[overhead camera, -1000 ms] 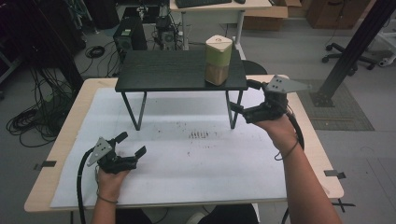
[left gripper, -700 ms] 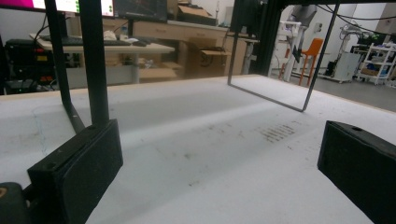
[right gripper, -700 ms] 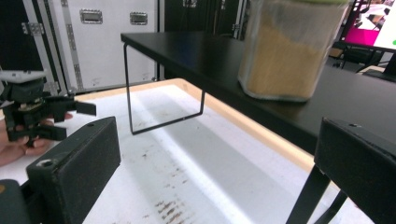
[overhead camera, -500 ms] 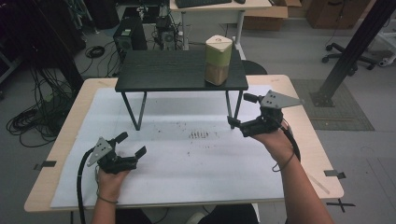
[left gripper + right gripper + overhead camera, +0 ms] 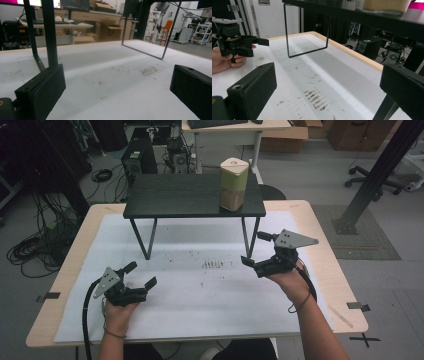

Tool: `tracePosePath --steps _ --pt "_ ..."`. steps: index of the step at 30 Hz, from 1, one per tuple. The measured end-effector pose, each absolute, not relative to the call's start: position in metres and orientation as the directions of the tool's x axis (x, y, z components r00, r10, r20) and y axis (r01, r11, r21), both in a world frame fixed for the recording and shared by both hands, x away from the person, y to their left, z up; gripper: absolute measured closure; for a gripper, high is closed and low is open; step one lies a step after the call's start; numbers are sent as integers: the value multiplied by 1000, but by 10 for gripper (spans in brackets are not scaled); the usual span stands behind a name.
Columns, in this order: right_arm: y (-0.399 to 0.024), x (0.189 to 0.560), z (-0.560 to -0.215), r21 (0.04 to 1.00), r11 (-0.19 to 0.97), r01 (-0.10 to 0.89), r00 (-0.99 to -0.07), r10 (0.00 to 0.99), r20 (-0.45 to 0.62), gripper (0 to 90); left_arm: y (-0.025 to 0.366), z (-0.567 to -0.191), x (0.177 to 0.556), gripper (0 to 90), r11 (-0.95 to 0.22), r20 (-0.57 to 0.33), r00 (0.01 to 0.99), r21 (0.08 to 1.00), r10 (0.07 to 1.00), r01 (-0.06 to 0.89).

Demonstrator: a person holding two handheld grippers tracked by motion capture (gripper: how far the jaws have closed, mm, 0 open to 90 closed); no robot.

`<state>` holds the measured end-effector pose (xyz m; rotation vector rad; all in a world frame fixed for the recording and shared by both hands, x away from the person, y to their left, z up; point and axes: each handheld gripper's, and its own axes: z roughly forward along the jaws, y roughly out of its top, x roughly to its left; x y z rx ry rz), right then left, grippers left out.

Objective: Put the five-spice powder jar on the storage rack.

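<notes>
A tan, rounded-triangular container stands upright at the right end of a low black shelf; its base shows in the right gripper view. My right gripper hovers open just in front of the shelf's right leg, with nothing between its jaws. My left gripper rests low over the white sheet at the near left, open and holding nothing. The right gripper view also shows the left gripper farther off in a hand.
The black shelf stands on thin metal legs on a white sheet that covers the wooden table. Dark smudges mark the sheet's middle. Behind the table are a desk, computer gear and cables on the floor.
My right gripper has come down and back toward the person, from beside the shelf top to low in front of its right leg. The left gripper has stayed put.
</notes>
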<state>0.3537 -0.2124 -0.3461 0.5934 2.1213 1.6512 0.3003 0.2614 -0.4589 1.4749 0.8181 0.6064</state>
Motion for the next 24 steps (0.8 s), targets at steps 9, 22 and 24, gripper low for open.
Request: tracePosePath --steps 9,22,24 --pt "-214 353 -360 973 204 107 -834 551 -24 5 261 -459 301 4 36 -106 605 991 789 127" --pt "-213 350 -380 973 194 123 -831 557 -6 5 261 -459 300 4 36 -106 606 991 788 127" --pt "-212 350 -383 972 196 131 -828 560 -2 4 261 -459 300 4 36 -106 607 991 788 127"
